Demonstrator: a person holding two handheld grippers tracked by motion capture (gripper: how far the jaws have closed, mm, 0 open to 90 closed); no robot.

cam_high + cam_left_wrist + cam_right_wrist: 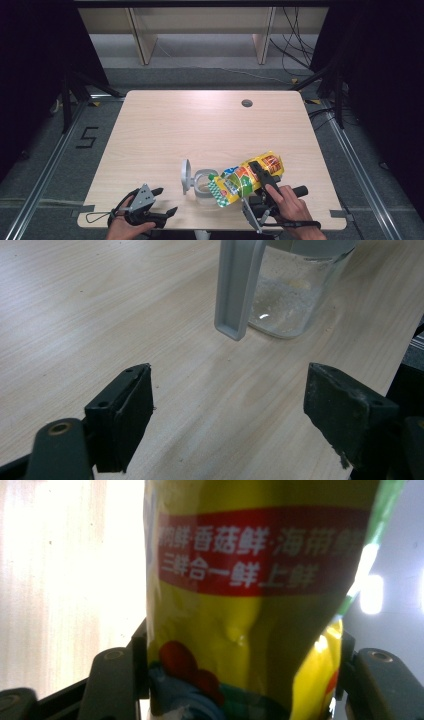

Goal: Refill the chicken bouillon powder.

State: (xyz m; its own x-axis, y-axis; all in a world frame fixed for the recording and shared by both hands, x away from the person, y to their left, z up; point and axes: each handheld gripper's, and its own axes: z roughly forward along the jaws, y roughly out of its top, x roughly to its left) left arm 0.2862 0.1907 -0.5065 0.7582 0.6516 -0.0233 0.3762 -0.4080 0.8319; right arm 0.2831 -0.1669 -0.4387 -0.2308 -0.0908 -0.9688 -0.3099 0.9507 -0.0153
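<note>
A yellow and green snack bag (247, 177) with a red band of white print (250, 560) is held tilted, its lower end over the mouth of a clear glass jar (204, 186). My right gripper (264, 186) is shut on the bag, its black jaws pressing both sides. The jar (295, 295) holds a little pale powder, and its grey hinged lid (186, 176) stands open to the left. Near the table's front left edge my left gripper (161, 202) stands open with nothing between its pads (125, 410), pointing at the jar.
The light wooden table (200, 125) has a round grey cable hole (247, 103) at the back right. Wooden shelving legs and dark cables lie on the floor beyond the far edge.
</note>
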